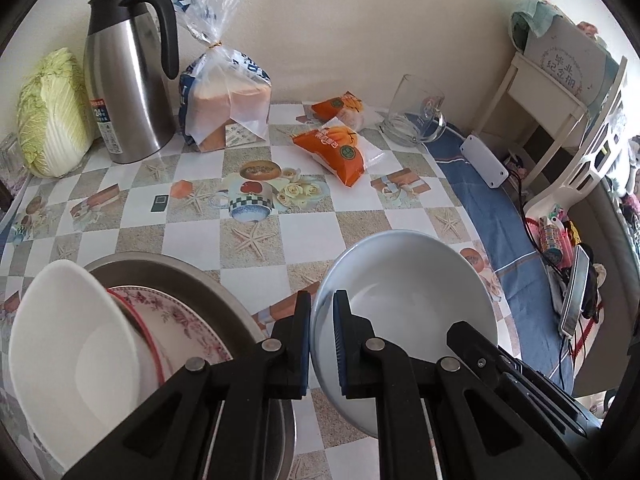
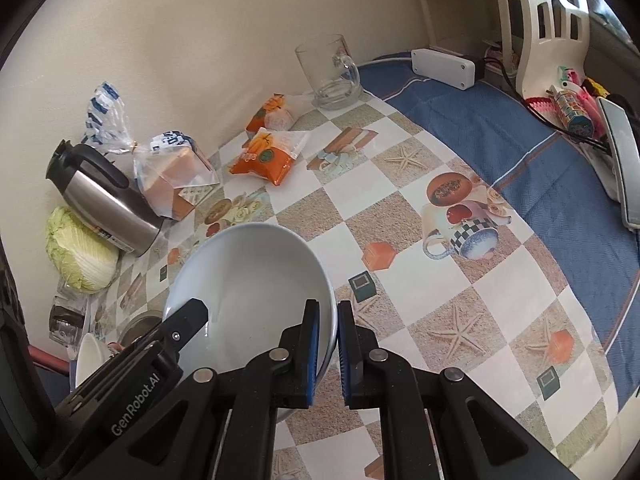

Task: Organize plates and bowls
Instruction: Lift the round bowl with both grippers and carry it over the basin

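Observation:
A pale blue-white bowl (image 1: pixel 404 304) (image 2: pixel 256 280) hangs tilted over the checkered tablecloth, gripped from two sides. My left gripper (image 1: pixel 322 300) is shut on its left rim. My right gripper (image 2: pixel 329 308) is shut on the opposite rim. One of the right gripper's fingers (image 1: pixel 464 332) shows inside the bowl in the left wrist view, and one of the left gripper's fingers (image 2: pixel 192 314) shows likewise in the right wrist view. At lower left a white bowl (image 1: pixel 68 360) leans on a floral plate (image 1: pixel 180 316) inside a metal basin (image 1: pixel 180 266).
Along the wall stand a steel thermos jug (image 1: pixel 124 92), a cabbage (image 1: pixel 52 120), a bagged loaf (image 1: pixel 228 104), two orange snack packets (image 1: pixel 336 152) and a glass mug (image 1: pixel 416 112). A white power box (image 1: pixel 484 160) and a phone (image 1: pixel 576 292) lie on the blue cloth to the right.

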Demonstrator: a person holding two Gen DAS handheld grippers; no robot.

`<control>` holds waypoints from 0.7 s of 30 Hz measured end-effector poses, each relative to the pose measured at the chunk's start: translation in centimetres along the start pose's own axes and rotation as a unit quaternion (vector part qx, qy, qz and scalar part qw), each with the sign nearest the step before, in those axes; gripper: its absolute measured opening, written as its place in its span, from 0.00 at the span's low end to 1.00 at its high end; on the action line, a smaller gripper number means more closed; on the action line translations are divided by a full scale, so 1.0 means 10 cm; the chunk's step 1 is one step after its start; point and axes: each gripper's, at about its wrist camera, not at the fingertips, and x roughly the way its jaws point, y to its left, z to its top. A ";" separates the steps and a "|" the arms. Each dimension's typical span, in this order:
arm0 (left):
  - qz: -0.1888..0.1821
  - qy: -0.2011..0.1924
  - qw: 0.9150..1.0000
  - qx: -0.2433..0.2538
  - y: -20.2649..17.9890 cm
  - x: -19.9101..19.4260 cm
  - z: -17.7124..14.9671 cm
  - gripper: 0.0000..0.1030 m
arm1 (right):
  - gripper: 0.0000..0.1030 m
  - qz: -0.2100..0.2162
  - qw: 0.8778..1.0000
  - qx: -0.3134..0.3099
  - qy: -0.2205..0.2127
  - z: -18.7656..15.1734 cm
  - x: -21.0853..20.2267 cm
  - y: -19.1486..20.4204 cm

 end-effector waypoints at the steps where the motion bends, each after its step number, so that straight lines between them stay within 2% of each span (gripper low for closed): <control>1: 0.000 -0.004 1.000 -0.002 0.03 -0.05 0.00 0.11 | 0.10 0.002 1.000 -0.004 -0.002 0.00 -0.03 0.04; 13: 0.007 -0.038 0.999 -0.030 0.42 -0.51 -0.07 0.11 | 0.10 0.022 0.999 -0.045 -0.018 -0.13 -0.29 0.52; 21: 0.016 -0.047 0.998 -0.050 0.74 -0.74 -0.11 0.11 | 0.10 0.039 0.997 -0.068 -0.023 -0.24 -0.39 0.86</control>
